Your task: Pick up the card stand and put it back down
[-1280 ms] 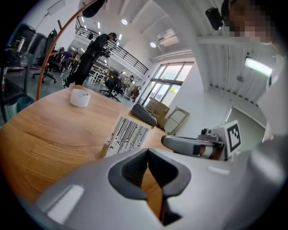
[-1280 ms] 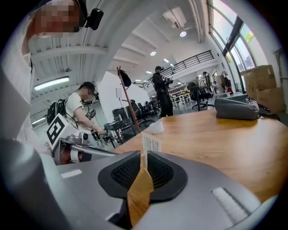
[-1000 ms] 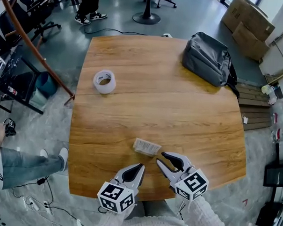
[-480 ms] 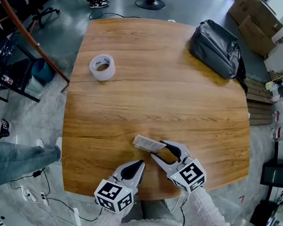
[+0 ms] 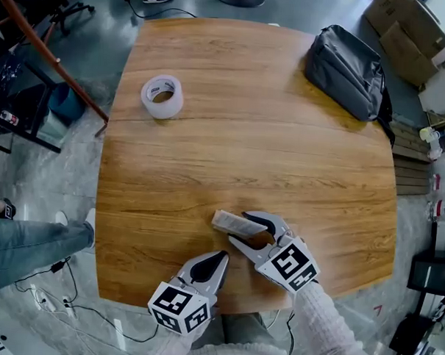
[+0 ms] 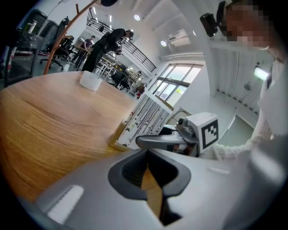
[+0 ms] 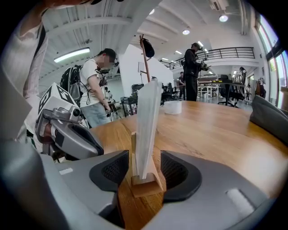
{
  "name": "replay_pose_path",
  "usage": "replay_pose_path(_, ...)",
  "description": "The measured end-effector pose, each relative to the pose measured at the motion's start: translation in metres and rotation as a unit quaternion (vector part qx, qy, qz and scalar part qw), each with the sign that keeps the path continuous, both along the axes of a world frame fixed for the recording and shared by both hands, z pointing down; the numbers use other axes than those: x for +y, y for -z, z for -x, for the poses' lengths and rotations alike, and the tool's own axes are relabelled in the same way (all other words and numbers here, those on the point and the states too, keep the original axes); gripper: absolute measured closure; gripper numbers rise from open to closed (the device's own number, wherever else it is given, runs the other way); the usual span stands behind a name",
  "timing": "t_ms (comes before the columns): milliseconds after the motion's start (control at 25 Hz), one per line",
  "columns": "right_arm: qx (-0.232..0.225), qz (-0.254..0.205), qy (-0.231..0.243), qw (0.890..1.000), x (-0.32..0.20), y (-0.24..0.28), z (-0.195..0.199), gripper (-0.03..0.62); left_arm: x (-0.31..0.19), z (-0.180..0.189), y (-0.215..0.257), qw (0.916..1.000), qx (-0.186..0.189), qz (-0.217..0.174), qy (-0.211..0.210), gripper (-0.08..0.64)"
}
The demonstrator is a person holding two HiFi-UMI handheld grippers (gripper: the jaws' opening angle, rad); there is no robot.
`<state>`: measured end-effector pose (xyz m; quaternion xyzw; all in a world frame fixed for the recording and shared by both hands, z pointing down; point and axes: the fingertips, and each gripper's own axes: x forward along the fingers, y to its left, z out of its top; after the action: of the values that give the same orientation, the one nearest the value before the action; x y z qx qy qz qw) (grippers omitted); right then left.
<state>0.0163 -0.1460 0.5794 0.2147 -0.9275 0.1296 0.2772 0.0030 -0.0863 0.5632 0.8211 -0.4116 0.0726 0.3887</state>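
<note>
**Card stand on the table, my right tongs letting go around it**

My right gripper [image 5: 237, 228] is over the near part of the table [image 5: 246, 145], close to the table's near edge and a little right of its middle. Its jaws are spreading apart. The card stand [image 7: 146, 134] is upright between them: a small wooden base with a pale card slotted into it, seen edge-on in the right gripper view. There is a gap on each side between the base and the dark ribbed pads [image 7: 112, 170], so nothing is clamped. The base looks to be sitting flat on the table's wood, though at this angle I can't be quite sure. The print on the card is too blurred to read.

My left gripper [image 5: 217, 260] hangs at the table's near edge, just left of the right one and nearer to me. Its jaws are together at the tips with nothing held, only wood grain showing through the slit between them.

A roll of tape [image 5: 162, 97] lies on the table's far left part, and a grey backpack [image 5: 345, 61] sits at the table's far right corner, both well apart from the stand.
</note>
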Motion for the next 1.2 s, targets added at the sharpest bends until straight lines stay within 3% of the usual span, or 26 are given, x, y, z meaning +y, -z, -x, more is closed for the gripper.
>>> replay_pose_path(240,0.031,0.010,0.028,0.999,0.003,-0.013,0.008,0.360,-0.006,0.003,-0.002,0.9999,0.008,0.001,0.007,0.553)
replay_pose_path(800,0.103,-0.022,0.067,0.992,0.008,-0.035,0.016,0.360,-0.009,0.014,-0.002,0.9996,0.016,0.000,0.021,0.553)
replay_pose_path(1120,0.098,-0.024,0.065,0.993,0.006,-0.036,0.015,0.364,-0.006,0.019,-0.003,0.9994,0.018,0.001,0.028,0.552)
replay_pose_path(1200,0.099,-0.024,0.065,0.993,0.006,-0.036,0.015,0.394,-0.006,0.019,-0.002,0.9994,0.018,0.000,0.029,0.553)
